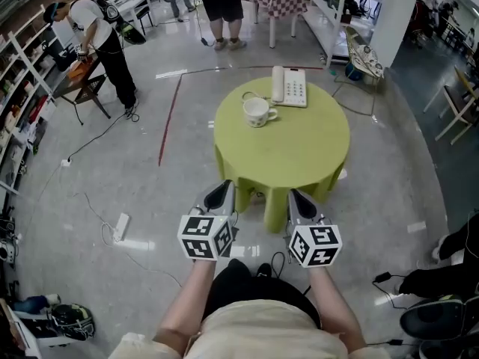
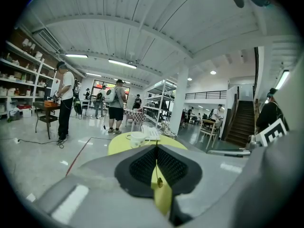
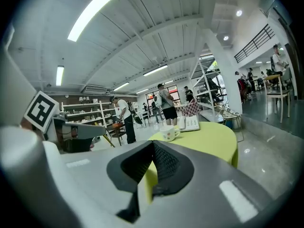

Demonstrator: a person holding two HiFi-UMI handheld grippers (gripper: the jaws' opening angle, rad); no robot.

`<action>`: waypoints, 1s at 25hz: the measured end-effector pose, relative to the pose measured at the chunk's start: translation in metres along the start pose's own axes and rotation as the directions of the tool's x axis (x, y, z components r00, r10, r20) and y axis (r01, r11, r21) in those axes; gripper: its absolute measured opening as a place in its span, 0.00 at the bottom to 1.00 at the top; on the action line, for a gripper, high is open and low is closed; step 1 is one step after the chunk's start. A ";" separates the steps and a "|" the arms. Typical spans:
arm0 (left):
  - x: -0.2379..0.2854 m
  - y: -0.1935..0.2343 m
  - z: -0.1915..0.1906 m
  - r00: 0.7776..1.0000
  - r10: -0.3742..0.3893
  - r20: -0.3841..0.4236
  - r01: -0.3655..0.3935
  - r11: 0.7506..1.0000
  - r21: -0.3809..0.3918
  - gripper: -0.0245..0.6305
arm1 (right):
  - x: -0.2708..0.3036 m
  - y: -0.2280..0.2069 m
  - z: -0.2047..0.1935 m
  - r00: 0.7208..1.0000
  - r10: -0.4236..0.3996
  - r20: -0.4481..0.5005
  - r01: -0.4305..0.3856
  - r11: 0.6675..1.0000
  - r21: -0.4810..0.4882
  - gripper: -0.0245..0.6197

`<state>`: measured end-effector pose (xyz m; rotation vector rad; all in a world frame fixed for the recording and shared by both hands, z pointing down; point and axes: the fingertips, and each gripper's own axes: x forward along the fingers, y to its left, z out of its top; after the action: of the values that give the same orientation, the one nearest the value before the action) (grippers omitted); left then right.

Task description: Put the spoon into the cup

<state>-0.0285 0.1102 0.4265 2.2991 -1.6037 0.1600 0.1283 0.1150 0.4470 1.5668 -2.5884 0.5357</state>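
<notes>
- My left claw is closed tight on the spoon. Only a thin gold edge and a small oval end show in the seam between the pads, and the rest is hidden.
- In the head view I cannot make the spoon out at my left claw's tip.
- My right claw is closed too, with nothing in it.
- The cup is white with faint specks and stands upright on the green bench. It is well ahead of both claws, its handle towards my right claw's side.
- A white telephone lies just beyond the cup.
</notes>
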 end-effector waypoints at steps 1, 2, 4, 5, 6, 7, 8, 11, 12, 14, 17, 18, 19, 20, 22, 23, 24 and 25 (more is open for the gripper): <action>0.001 0.001 0.001 1.000 0.004 0.003 -0.004 1.000 0.001 0.05 | 0.000 -0.001 -0.001 1.000 0.000 -0.002 0.000 1.000 0.001 0.04; 0.001 0.002 0.002 1.000 0.009 0.005 -0.009 1.000 0.003 0.05 | 0.000 -0.002 -0.003 1.000 0.001 -0.004 -0.001 1.000 0.004 0.04; 0.001 0.004 0.005 1.000 0.015 0.010 -0.015 1.000 0.008 0.05 | 0.001 -0.001 -0.004 1.000 0.003 -0.008 -0.003 1.000 0.010 0.04; 0.001 0.006 0.008 1.000 0.017 0.010 -0.017 1.000 0.009 0.05 | 0.002 0.000 -0.004 1.000 0.004 -0.008 -0.003 1.000 0.012 0.04; 0.001 0.009 0.010 1.000 0.018 0.010 -0.018 1.000 0.009 0.05 | 0.003 0.002 -0.003 1.000 0.004 -0.008 -0.004 1.000 0.015 0.04; 0.001 0.012 0.012 1.000 0.018 0.010 -0.018 1.000 0.006 0.05 | 0.005 0.003 -0.002 1.000 0.005 -0.009 -0.005 1.000 0.018 0.04; 0.002 0.015 0.014 1.000 0.020 0.009 -0.020 1.000 0.003 0.05 | 0.008 0.005 -0.001 1.000 0.005 -0.009 -0.005 1.000 0.022 0.04; 0.011 0.024 0.016 1.000 0.023 0.010 -0.023 1.000 -0.002 0.05 | 0.019 0.003 -0.001 1.000 0.001 -0.008 -0.001 1.000 0.030 0.04; 0.015 0.028 0.017 1.000 0.023 0.008 -0.023 1.000 -0.004 0.05 | 0.023 0.002 0.000 1.000 -0.002 -0.007 0.002 0.999 0.032 0.04; 0.025 0.035 0.018 1.000 0.019 0.005 -0.019 1.000 -0.007 0.05 | 0.033 -0.001 0.002 1.000 -0.009 -0.005 0.009 0.999 0.033 0.04; 0.040 0.046 0.022 1.000 0.012 0.006 -0.012 1.000 -0.015 0.05 | 0.049 -0.006 0.005 1.000 -0.021 -0.007 0.022 0.999 0.040 0.04; 0.045 0.050 0.024 1.000 0.010 0.007 -0.010 1.000 -0.018 0.05 | 0.054 -0.007 0.006 1.000 -0.025 -0.009 0.025 0.999 0.040 0.04; 0.051 0.054 0.026 1.000 0.007 0.008 -0.007 1.000 -0.022 0.05 | 0.059 -0.008 0.007 1.000 -0.028 -0.011 0.029 0.999 0.039 0.04; 0.057 0.057 0.028 1.000 0.003 0.007 -0.003 1.000 -0.027 0.05 | 0.065 -0.010 0.009 0.999 -0.033 -0.013 0.034 0.999 0.038 0.04; 0.072 0.063 0.029 1.000 -0.009 -0.001 0.009 0.999 -0.036 0.05 | 0.079 -0.015 0.011 0.999 -0.044 -0.018 0.045 0.998 0.040 0.04; 0.080 0.067 0.030 1.000 -0.015 -0.006 0.015 0.999 -0.038 0.05 | 0.087 -0.018 0.013 0.999 -0.049 -0.021 0.049 0.998 0.041 0.04; 0.087 0.070 0.030 1.000 -0.021 -0.011 0.021 0.999 -0.039 0.05 | 0.096 -0.019 0.014 0.998 -0.052 -0.023 0.053 0.998 0.042 0.04; 0.095 0.074 0.031 1.000 -0.027 -0.015 0.026 0.999 -0.040 0.05 | 0.105 -0.020 0.016 0.998 -0.054 -0.025 0.055 0.998 0.043 0.04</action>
<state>-0.0662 -0.0075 0.4385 2.2824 -1.5542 0.1378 0.0976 0.0128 0.4619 1.6284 -2.5250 0.6060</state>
